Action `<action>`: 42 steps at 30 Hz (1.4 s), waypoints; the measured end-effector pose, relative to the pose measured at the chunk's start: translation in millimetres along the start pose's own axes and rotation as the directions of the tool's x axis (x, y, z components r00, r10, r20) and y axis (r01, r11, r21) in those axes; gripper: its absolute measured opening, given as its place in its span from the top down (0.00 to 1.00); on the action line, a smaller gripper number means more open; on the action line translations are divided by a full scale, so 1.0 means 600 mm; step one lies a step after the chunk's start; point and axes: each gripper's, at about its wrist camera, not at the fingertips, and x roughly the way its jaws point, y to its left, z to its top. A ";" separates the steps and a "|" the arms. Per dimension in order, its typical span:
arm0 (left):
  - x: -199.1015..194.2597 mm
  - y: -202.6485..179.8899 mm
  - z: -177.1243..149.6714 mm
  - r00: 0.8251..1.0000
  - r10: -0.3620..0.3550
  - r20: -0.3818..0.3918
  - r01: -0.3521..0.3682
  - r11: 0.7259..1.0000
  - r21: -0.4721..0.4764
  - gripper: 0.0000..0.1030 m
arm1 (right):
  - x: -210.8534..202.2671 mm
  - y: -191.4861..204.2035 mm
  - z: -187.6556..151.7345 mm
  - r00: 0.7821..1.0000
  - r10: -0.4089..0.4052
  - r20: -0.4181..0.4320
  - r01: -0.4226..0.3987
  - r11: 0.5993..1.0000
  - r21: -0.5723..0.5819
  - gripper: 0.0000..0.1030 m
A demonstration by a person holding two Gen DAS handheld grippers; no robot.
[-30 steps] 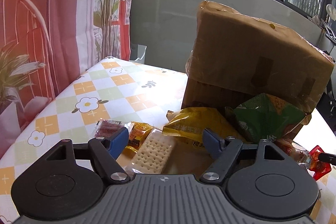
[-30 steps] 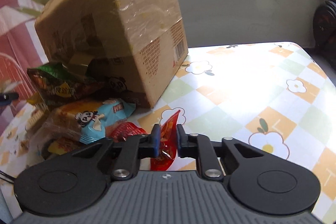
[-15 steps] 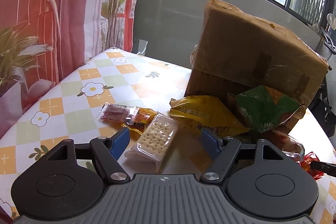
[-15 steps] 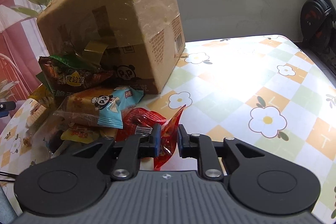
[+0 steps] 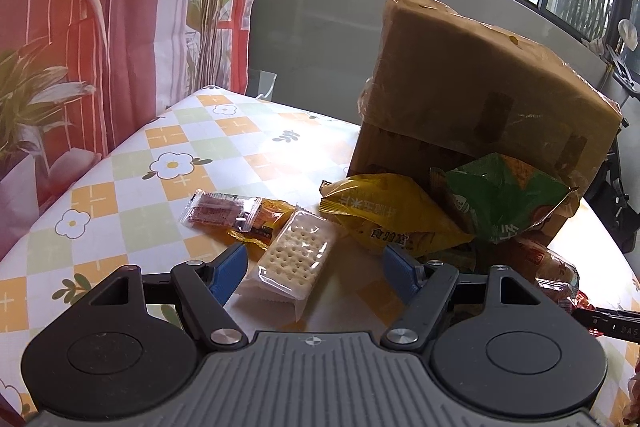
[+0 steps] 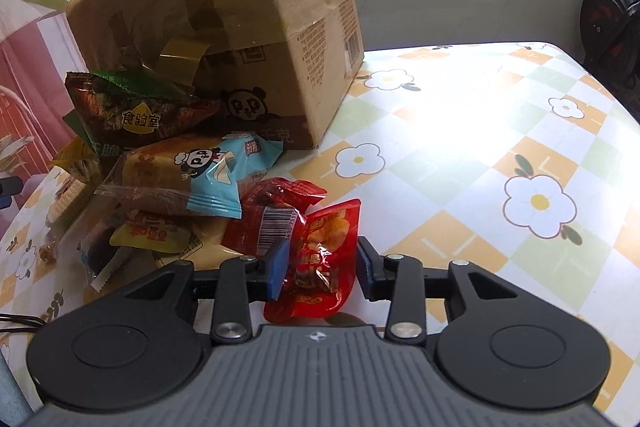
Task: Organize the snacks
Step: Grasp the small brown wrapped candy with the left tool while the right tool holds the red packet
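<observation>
Right wrist view: the right gripper [image 6: 322, 265] has its jaws parted, one on each side of a red packet [image 6: 320, 267]. The packet stands between the pads; I cannot tell whether they touch it. Just behind it lies a second red packet [image 6: 276, 215] with a barcode, and to the left a blue panda pack [image 6: 188, 183] rests on other snacks. All lie against the front of a taped carton [image 6: 224, 15] on the flowered worktop [image 6: 480, 131].

Left wrist view: the left gripper [image 5: 316, 269] has its jaws wide apart and holds nothing. A cracker pack [image 5: 298, 255] lies flat between them. Beyond it are a yellow bag [image 5: 388, 215] and a green bag [image 5: 500, 199], both leaning at the carton.
</observation>
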 end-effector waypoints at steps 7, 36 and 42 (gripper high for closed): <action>0.002 0.003 -0.003 1.000 -0.004 -0.005 0.004 1.000 -0.007 0.26 | 0.003 0.045 -0.014 0.994 -0.105 0.019 0.107 0.981 -0.160 0.61; 0.038 0.006 -0.068 0.985 -0.073 -0.154 0.091 0.990 0.112 0.48 | -0.101 0.051 -0.011 0.990 -0.010 0.143 0.006 1.000 0.026 0.90; 0.044 -0.013 -0.082 0.988 -0.047 -0.150 0.074 0.980 0.182 0.48 | -0.116 0.055 -0.007 0.986 0.008 0.168 -0.014 0.999 0.039 0.90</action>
